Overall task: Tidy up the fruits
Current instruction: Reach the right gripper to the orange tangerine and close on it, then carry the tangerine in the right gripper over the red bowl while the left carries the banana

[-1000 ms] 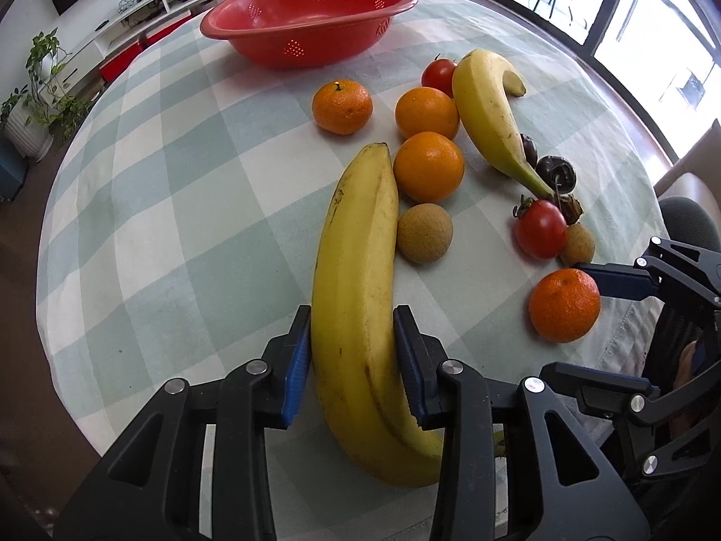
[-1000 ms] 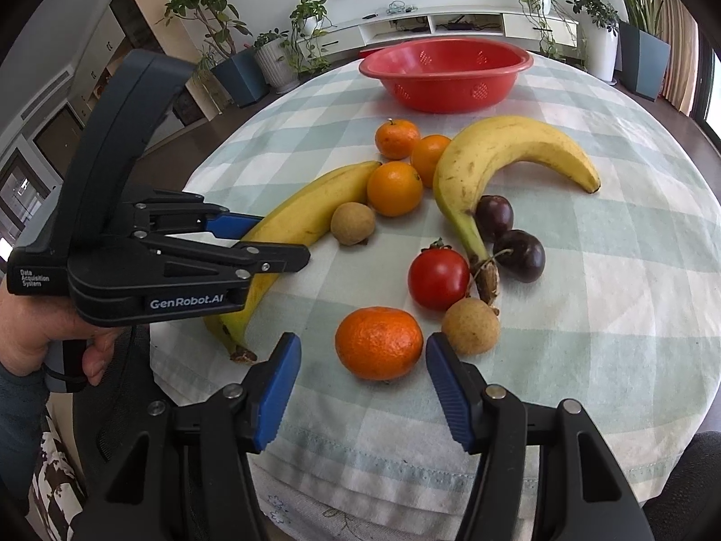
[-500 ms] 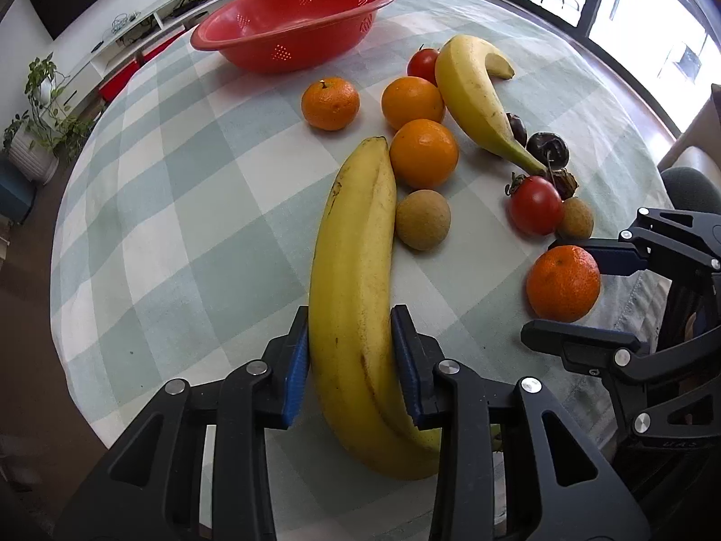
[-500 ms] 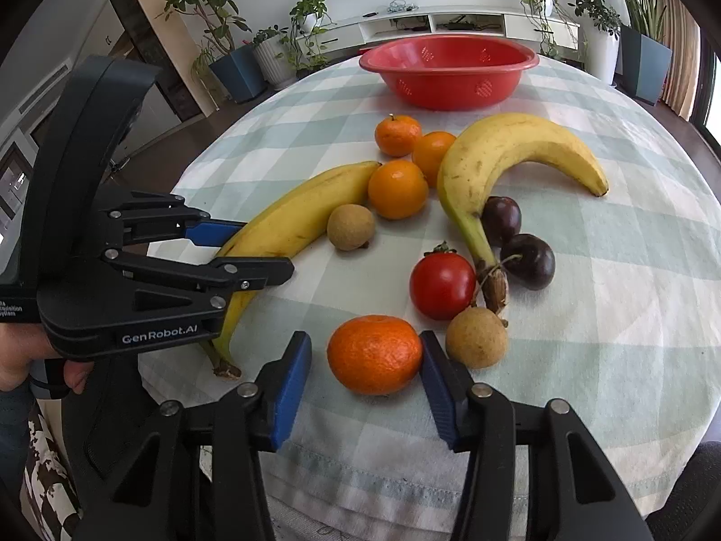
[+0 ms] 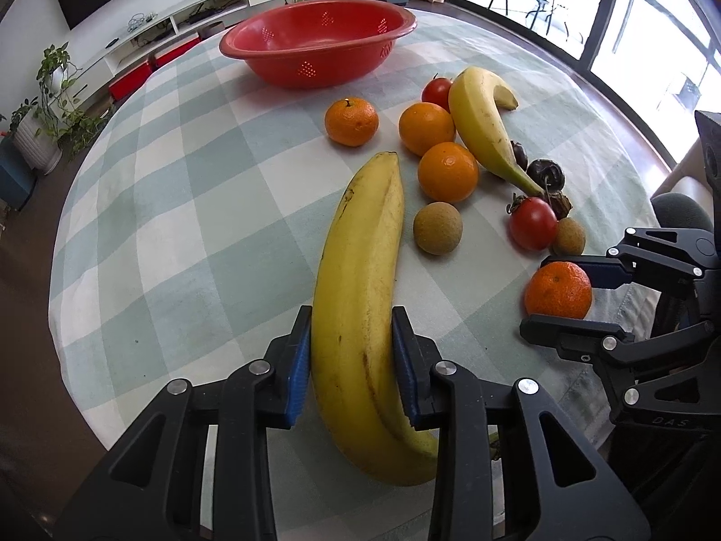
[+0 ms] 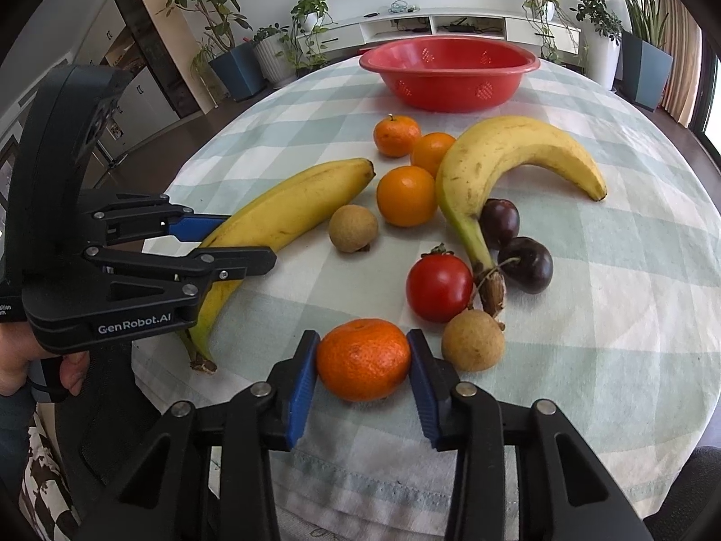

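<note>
My left gripper [image 5: 351, 360] was clamped on the near banana [image 5: 360, 297], both blue pads pressed flat against its sides below mid-length, with the fruit lying on the checked tablecloth [image 5: 180, 207] and its tip pointing away toward the red colander bowl [image 5: 315, 40]. My right gripper [image 6: 362, 376] was closing on the nearest mandarin [image 6: 362, 365]; both pads had met its skin, one on each side, and the fruit sat on the cloth close to the table's near edge. In the right wrist view my own left hand [image 6: 27, 360] showed at the lower left, wrapped around the handle of the left tool. The remaining fruit lay loose between the grippers and the bowl: a second banana [image 6: 504, 158], curved, with its stem end down beside a red tomato [image 6: 439, 286]; two dark plums [image 6: 525, 263] touching that banana's stem side; a tan round fruit [image 6: 473, 340] just right of the held mandarin; another tan round fruit [image 6: 353, 227] beside the near banana; three further oranges [image 6: 405, 196] grouped between the two bananas; and a second tomato [image 5: 436, 90], seen only in the left wrist view, behind the far banana. The red bowl stood empty at the far side of the table, well apart from all the fruit.
</note>
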`<state>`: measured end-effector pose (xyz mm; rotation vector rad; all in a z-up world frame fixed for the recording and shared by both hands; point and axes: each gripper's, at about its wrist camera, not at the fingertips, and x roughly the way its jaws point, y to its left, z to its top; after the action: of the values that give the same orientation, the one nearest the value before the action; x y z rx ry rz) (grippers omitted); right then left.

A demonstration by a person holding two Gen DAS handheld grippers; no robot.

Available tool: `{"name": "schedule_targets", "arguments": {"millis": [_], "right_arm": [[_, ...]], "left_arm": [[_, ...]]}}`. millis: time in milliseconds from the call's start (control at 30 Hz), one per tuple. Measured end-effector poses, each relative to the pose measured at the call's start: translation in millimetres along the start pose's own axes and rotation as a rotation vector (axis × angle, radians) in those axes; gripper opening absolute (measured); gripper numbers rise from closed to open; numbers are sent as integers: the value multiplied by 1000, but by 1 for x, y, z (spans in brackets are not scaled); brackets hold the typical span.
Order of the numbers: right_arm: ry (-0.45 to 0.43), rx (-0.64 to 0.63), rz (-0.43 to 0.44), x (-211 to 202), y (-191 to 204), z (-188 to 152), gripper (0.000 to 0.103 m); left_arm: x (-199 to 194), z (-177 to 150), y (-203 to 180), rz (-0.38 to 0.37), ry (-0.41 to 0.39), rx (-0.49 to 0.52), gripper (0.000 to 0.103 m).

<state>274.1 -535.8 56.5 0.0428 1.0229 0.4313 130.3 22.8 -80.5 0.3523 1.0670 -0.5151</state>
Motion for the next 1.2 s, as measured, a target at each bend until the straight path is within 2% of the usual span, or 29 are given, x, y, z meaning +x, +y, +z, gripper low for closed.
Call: {"name": "schedule_targets", "arguments": {"millis": [400, 700, 1033, 1200], "right_arm": [[-25, -3, 16, -5, 3, -1, 40], [-67, -11, 35, -23, 6, 7, 40], [-164, -4, 34, -55, -11, 35, 40], [-220, 0, 9, -68, -28, 62, 40]], "left_arm": [[-9, -8, 2, -22, -23, -39, 30], [-25, -6, 4, -50, -70, -77, 30], [-50, 20, 9, -82, -160, -123, 30], [-61, 47, 20, -78, -206, -134, 30]]}}
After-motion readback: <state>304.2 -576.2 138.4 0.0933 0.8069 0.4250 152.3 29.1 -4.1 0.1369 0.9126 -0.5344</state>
